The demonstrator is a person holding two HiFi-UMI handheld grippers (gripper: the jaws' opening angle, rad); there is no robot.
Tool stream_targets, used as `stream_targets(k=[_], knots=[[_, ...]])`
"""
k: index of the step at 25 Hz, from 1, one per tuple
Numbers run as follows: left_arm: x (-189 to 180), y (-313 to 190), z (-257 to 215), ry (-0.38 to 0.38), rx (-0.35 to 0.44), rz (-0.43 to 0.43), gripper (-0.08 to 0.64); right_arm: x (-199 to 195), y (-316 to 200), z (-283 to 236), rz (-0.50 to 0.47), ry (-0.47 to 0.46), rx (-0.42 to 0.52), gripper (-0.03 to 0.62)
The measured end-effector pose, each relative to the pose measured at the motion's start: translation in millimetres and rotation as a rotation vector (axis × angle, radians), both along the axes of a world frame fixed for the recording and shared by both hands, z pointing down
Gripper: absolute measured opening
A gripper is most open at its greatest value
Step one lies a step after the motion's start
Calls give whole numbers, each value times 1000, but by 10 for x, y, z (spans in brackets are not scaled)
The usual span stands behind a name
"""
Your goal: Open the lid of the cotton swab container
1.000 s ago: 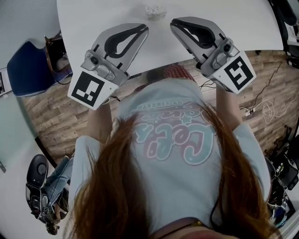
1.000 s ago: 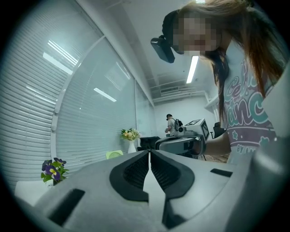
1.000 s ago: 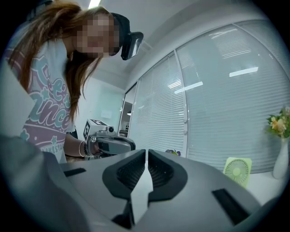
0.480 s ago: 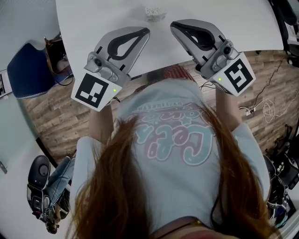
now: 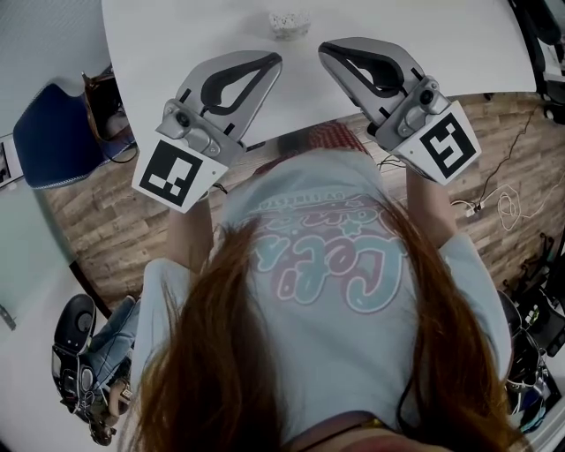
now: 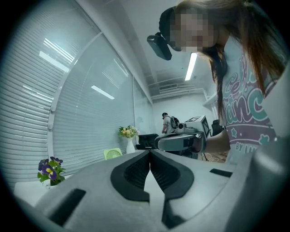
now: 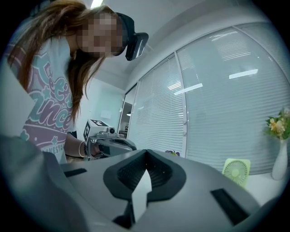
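Note:
The cotton swab container (image 5: 290,22), small and clear, stands on the white table (image 5: 177,35) near its far edge, with its lid on. My left gripper (image 5: 274,59) hovers over the table's near part, shut and holding nothing. My right gripper (image 5: 324,47) is beside it, also shut and empty. Both tips point inward toward each other, short of the container. In the left gripper view the jaws (image 6: 149,152) meet at the tip and the right gripper (image 6: 180,141) shows beyond. The right gripper view shows its jaws (image 7: 146,152) together, with the left gripper (image 7: 110,145) opposite.
A blue chair (image 5: 51,132) and a bag (image 5: 106,101) stand left of the table. Cables (image 5: 503,207) lie on the wooden floor at the right. On the table stand a flower vase (image 6: 129,136), a green fan (image 7: 235,171) and purple flowers (image 6: 50,168).

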State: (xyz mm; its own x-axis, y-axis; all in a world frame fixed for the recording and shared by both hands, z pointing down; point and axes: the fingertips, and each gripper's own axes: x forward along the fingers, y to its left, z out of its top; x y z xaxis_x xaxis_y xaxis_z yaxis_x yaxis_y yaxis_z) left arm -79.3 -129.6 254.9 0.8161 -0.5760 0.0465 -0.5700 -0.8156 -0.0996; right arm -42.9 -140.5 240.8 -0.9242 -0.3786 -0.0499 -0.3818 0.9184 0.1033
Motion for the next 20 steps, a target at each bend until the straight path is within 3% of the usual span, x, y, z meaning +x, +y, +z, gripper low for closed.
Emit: stream_targets(k=[20], knots=[[-21,-28,3,11,2,0,9,0,0,-8,7,6,-10,5]])
